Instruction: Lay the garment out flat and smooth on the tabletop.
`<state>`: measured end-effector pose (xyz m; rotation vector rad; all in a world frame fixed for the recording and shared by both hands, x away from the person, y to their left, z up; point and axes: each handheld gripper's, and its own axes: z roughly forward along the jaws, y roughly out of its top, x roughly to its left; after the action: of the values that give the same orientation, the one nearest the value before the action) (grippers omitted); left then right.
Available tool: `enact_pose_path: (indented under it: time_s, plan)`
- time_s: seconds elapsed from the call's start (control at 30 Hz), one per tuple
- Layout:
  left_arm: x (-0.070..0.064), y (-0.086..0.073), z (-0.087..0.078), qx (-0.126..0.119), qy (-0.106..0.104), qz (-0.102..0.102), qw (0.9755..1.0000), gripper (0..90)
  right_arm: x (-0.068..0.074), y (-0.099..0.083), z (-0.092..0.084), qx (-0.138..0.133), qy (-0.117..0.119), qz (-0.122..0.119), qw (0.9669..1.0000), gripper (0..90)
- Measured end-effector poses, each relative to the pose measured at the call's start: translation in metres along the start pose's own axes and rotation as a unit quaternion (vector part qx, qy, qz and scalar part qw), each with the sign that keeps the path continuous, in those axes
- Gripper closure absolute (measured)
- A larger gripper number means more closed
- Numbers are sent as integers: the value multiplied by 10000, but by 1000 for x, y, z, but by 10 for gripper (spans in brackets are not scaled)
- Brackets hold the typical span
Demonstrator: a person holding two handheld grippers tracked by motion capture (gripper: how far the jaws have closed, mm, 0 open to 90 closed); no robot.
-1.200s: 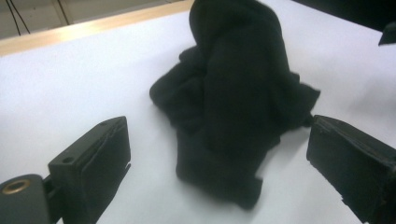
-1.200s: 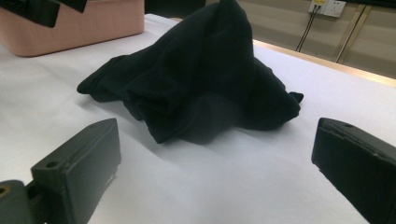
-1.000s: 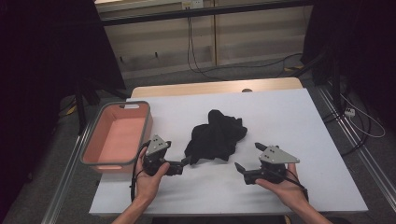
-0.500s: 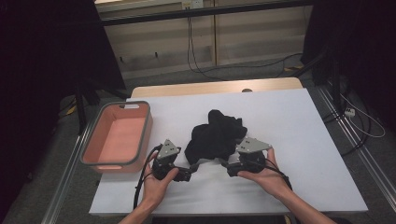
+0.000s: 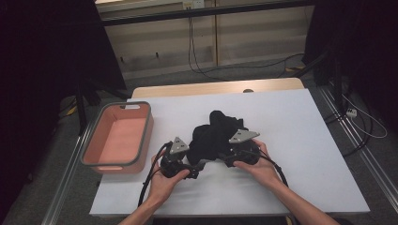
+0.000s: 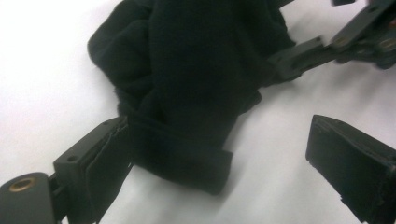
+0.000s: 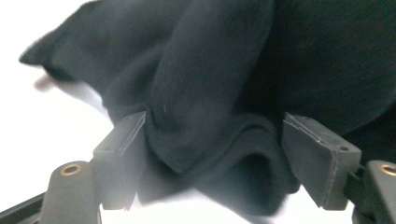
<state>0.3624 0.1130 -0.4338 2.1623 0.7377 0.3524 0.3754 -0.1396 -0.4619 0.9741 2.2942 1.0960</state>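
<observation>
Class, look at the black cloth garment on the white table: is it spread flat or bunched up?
Bunched up. The black cloth garment sits as a crumpled heap with thick folds and a raised hump, not flat on the white table.

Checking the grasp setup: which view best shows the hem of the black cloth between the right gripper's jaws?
Right gripper view: the black cloth bunches between its jaws, which have been closing. High view shows the whole heap, hem hidden. Left gripper view shows the opposite edge.
</observation>
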Motion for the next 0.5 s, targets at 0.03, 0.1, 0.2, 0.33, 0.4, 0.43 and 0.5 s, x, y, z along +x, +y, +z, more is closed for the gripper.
enact_pose_path:
  time_s: [0.03,0.1,0.2,0.33,0.4,0.43,0.5]
  plan:
    - [-1,0,0,12,36,84,10000,77,0,-1,2,80,28,-25,10000,248]
    - [-1,1,0,-6,5,108,9999,77,3,-2,3,189,73,-183,9996,230]
    - [2,1,3,2,-71,7,10000,77,7,-1,4,194,182,-274,9993,190]
    - [3,3,11,173,66,28,9998,78,4,-2,7,201,117,-300,9993,318]
    - [2,5,15,161,72,36,9998,89,2,-1,5,166,86,-355,9992,502]
    - [2,6,17,182,59,73,9998,106,1,-1,4,169,62,-370,9992,576]
    - [0,8,20,236,27,172,9996,112,-1,-1,2,166,21,-380,9991,691]
